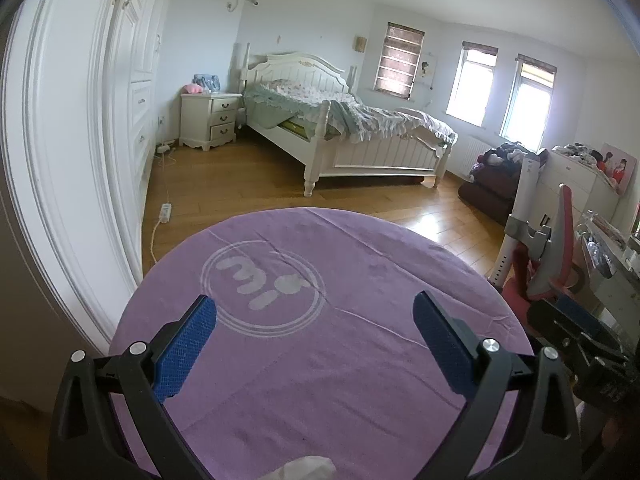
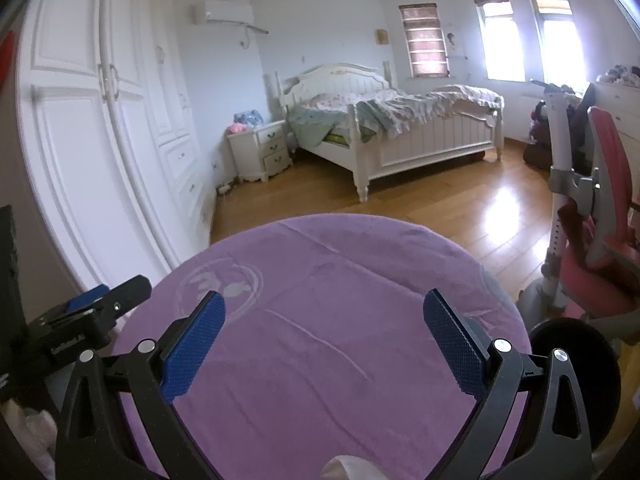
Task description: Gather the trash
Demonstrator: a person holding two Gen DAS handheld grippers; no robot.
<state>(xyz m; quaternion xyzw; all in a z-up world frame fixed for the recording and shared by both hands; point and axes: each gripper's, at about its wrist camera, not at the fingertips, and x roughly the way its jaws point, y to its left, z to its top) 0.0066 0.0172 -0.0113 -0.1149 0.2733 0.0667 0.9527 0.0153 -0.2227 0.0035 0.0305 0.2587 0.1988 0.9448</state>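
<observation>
A round table under a purple cloth (image 1: 320,360) with a pale circular logo (image 1: 262,284) fills the lower half of both views. My left gripper (image 1: 316,312) hovers over it, open, with nothing between its blue pads (image 1: 188,344). My right gripper (image 2: 324,308) is also open and empty above the same purple cloth (image 2: 320,340). A crumpled white piece (image 1: 304,468) peeks in at the bottom edge of the left wrist view, and a similar white piece (image 2: 348,468) shows at the bottom of the right wrist view. The left gripper's body (image 2: 92,312) appears at the left of the right wrist view.
A white bed (image 1: 340,128) and nightstand (image 1: 208,120) stand at the far wall. White wardrobes (image 1: 80,120) line the left side. A power strip with cord (image 1: 165,212) lies on the wooden floor. A pink chair (image 2: 600,208) and cluttered shelves (image 1: 580,176) are on the right.
</observation>
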